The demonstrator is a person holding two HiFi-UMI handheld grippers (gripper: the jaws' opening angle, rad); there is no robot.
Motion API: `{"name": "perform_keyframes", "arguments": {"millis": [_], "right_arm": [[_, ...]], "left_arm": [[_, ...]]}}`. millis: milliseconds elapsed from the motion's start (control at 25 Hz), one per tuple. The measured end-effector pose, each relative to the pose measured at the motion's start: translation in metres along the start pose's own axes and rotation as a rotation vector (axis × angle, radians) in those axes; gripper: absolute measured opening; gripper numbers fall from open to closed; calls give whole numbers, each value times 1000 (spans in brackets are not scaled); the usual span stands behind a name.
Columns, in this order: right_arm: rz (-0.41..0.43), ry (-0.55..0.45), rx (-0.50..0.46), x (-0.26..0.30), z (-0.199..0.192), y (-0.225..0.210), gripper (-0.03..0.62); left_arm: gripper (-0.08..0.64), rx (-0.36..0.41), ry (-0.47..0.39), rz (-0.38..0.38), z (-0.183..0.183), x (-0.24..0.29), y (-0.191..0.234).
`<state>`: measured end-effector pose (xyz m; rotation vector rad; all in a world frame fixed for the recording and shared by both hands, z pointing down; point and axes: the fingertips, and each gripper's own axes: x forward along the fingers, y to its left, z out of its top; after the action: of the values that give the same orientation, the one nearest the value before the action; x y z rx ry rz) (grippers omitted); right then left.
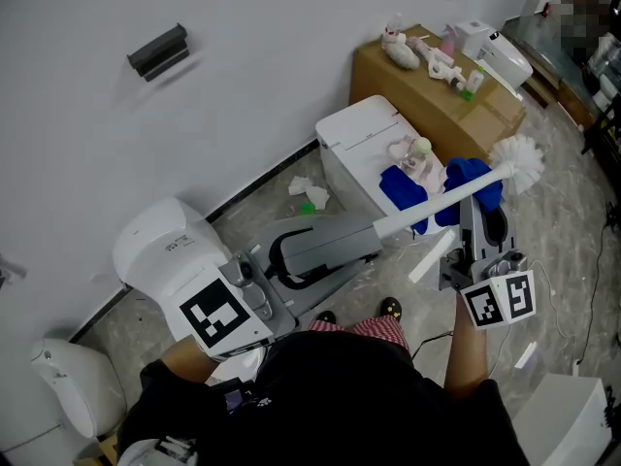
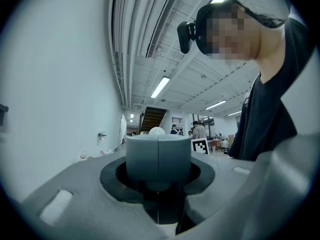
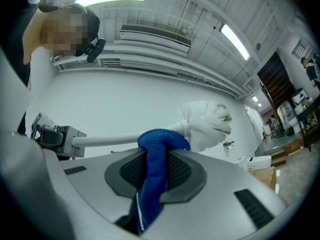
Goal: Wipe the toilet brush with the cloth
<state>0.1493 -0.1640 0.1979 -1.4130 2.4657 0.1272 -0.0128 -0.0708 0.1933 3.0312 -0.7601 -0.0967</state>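
Left claw (image 2: 159,180): closed on the thick grey handle end of the toilet brush (image 1: 427,207), with a jaw pressing on each side of it
Right claw (image 3: 155,180): clamped on a fold of the blue cloth (image 3: 159,151), which rises from between the jaws
Cloth: it loops over the brush's white shaft and touches it, just short of the bristle head (image 3: 209,125)
Toilet brush: held in the air between the two claws; in the head view it slants up from the grey handle at the left to the white bristles at the right
Under the brush: a white box-shaped unit (image 1: 354,139) stands on the floor (image 1: 572,260) with a small toy (image 1: 415,155) on its lid; more blue fabric shows there, and I cannot tell whether it belongs to the same cloth
Wall side: a cardboard box (image 1: 417,100) stands against the foot of the wall, with toys and white items on top
Floor by the wall: crumpled white paper (image 1: 309,190) lies beside the white unit
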Motion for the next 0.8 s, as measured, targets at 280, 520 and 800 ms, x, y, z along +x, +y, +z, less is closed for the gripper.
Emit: {"name": "perform_keyframes", "arguments": {"millis": [280, 520, 800], "right_arm": [[-26, -3, 4, -5, 0, -14, 71], [-46, 13, 16, -8, -6, -22, 71], [-61, 39, 46, -11, -19, -24, 71]], "left_arm": [[164, 8, -7, -15, -1, 8, -1], [164, 9, -12, -24, -3, 15, 0], [164, -17, -21, -28, -1, 18, 2]]}}
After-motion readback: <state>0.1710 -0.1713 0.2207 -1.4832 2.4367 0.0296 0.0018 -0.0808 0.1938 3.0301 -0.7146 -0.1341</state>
